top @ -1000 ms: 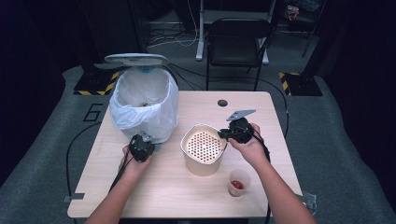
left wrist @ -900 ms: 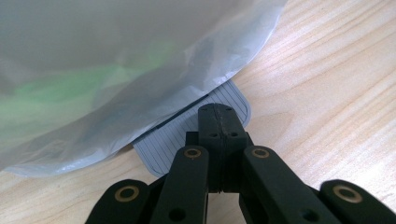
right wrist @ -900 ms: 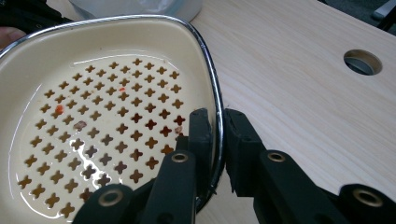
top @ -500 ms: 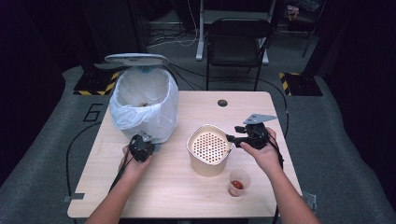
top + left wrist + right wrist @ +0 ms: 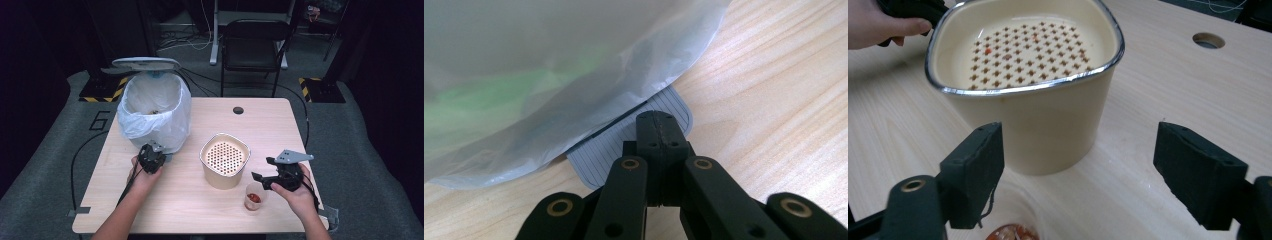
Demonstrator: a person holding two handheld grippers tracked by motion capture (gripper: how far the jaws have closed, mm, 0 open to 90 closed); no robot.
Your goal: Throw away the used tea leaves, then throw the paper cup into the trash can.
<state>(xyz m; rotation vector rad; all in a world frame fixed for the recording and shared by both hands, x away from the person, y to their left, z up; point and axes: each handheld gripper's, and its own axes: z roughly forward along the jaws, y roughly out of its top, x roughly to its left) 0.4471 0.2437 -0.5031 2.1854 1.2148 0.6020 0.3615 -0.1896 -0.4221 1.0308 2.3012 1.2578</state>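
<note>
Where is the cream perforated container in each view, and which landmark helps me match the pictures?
High view: the container stands at table centre, between both hands.
Left gripper view: not in it; the shut claw presses the bin pedal.
Right gripper view: it stands upper centre, just beyond the open right claw.
Shared landmark: the table hole, at upper right in the right gripper view.

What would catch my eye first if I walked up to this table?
Probably the white-bagged bin at the table's far left, its lid up, with the shut left gripper resting on its grey pedal. Mid-table stands a cream container with a perforated insert. Beside it, the open right gripper hovers above a small cup holding something red.
</note>
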